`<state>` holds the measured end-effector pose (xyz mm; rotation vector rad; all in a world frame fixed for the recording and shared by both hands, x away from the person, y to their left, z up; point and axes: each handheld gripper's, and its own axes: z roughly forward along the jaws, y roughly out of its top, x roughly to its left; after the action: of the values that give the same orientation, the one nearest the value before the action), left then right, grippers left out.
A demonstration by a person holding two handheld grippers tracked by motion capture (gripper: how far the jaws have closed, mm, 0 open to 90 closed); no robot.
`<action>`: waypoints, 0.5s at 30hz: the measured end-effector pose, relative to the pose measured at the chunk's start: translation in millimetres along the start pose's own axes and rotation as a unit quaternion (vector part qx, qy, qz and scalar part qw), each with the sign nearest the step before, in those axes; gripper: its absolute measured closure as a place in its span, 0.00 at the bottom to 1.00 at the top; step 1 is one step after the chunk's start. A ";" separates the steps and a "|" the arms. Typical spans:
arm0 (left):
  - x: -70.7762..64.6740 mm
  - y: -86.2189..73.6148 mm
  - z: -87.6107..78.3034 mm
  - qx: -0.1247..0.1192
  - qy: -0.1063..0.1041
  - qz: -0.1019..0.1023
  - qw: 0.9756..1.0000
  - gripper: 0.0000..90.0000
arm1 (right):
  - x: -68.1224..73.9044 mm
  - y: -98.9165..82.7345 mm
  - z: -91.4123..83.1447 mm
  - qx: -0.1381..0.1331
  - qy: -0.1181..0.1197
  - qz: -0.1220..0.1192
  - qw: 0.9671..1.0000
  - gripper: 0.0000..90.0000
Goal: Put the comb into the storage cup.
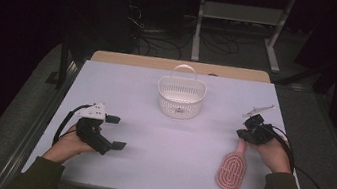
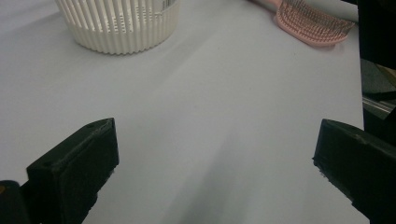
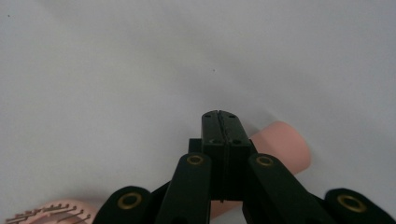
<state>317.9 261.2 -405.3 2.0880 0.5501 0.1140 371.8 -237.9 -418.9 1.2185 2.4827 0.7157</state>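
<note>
While the right gripper [image 1: 248, 131] hangs over the handle end of the pink hairbrush [image 1: 231, 168], its jaws are pressed flat together with nothing between them; the handle [image 3: 285, 144] lies underneath, apparently ungrasped. The hairbrush rests bristles up near the front right corner of the table [image 1: 173, 151], handle pointing toward the far edge. The left gripper [image 1: 115, 132] rests near the front left corner, jaws spread wide and empty.

Judged step: approach to the hairbrush, before pickup. The next move calls for opening the right jaws, lowering them astride the handle and closing on it.

A white basket [image 1: 181, 96] with a carry handle stands near the middle of the far edge, well apart from the hairbrush. Between brush and basket the table is bare; the basket's upright handle could catch a load brought in low.
</note>
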 end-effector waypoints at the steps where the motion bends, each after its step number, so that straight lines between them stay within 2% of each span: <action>1: -0.1 0.0 0.1 0.000 0.000 0.000 1.000 0.00 | -0.1 -0.8 -0.6 0.001 0.000 0.001 1.000 0.99; 5: -0.4 0.0 1.2 0.002 -0.002 0.001 1.000 0.00 | 2.3 -1.0 1.3 0.005 0.002 -0.006 1.000 0.99; 7: -0.6 0.0 0.6 0.002 -0.002 0.000 1.000 0.00 | 5.2 -0.3 3.7 0.017 -0.005 -0.014 1.000 0.99; 15: -0.2 -0.1 0.1 0.000 -0.001 0.000 1.000 0.00 | -1.4 -9.6 -2.1 0.024 -0.016 -0.007 1.000 0.99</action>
<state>317.7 261.2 -405.4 2.0877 0.5481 0.1119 365.4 -244.6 -422.3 1.2177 2.4937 0.6323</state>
